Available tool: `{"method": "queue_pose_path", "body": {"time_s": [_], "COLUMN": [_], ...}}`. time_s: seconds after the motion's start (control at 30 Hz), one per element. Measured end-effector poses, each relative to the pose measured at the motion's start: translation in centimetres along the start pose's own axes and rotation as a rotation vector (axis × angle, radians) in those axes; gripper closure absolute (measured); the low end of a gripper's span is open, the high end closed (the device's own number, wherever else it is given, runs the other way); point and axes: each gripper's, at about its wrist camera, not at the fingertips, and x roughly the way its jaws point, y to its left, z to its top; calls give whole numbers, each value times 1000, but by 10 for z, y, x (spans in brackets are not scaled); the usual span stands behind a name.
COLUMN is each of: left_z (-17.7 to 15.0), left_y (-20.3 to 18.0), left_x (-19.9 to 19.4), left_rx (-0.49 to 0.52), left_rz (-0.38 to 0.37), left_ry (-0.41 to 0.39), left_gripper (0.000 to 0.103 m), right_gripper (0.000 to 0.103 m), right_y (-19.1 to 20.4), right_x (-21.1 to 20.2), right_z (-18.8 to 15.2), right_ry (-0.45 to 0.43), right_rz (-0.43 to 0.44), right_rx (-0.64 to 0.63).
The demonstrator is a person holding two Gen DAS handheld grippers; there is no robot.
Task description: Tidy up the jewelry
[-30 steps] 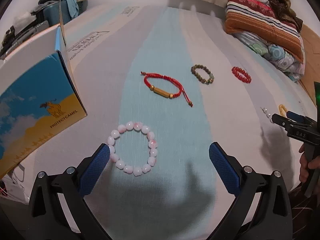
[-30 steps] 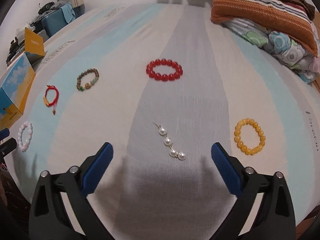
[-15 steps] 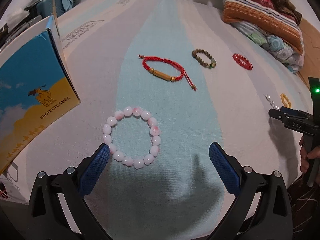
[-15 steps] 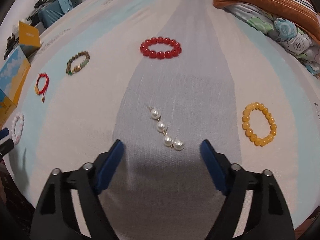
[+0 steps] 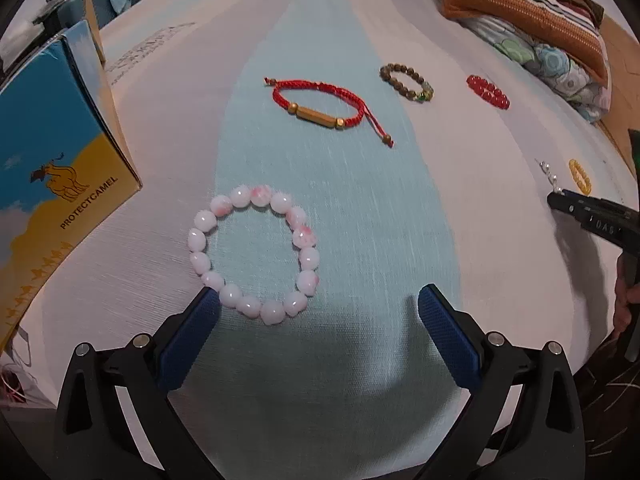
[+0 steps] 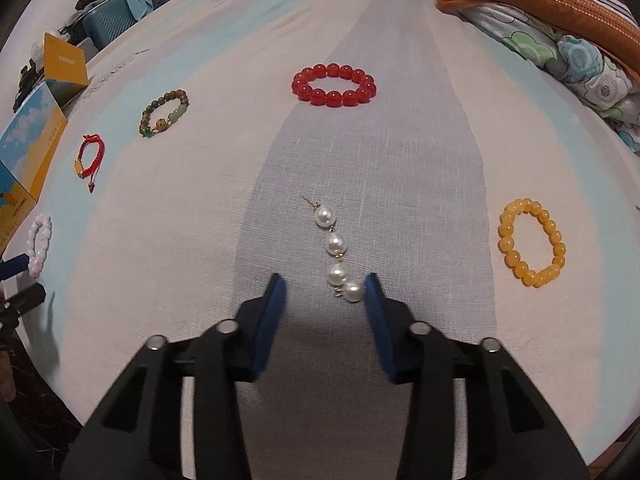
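Right tongs [image 6: 325, 294] closing round pearls [image 6: 335, 243] (untouched).

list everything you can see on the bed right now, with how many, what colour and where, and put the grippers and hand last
pink-white bead bracelet: 1, pale pink and white, near edge, at the left gripper's fingertips
red cord bracelet: 1, red with gold tube, on the blue stripe
brown bead bracelet: 1, brown and green, beyond the cord one
red bead bracelet: 1, red, on the grey stripe, far
pearl strand: 1, white, its near end between the right gripper's fingers
yellow bead bracelet: 1, amber, right of pearls
box: 1, blue and yellow, left edge
folded bedding: striped and floral, far right
left gripper: open
right gripper: jaws just closing, not yet clamped
hand: holding right gripper
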Motion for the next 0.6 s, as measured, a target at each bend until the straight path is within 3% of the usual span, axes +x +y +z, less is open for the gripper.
{"method": "queue_pose_path", "body": {"time_s": [0.1, 0.23, 0.37, 0.6], "left_z": [-2, -4, -5, -8], "left_y": [-1, -3, -4, -8], "left_x": [2, 3, 2, 1], "left_rx": [9, 20, 22, 46], "left_rz": [1, -5, -12, -8], "left_ry": [9, 16, 18, 13], "left_gripper": [8, 20, 25, 50], "right_gripper": [80, 85, 89, 89], "right_y": [0, 1, 2, 0], "right_x": [-1, -1, -2, -3], "right_z": [0, 0, 0, 1], "right_ry": [0, 1, -3, -10], "right_rz": [-3, -9, -18, -17], "right_rx": [3, -1, -8, -1]}}
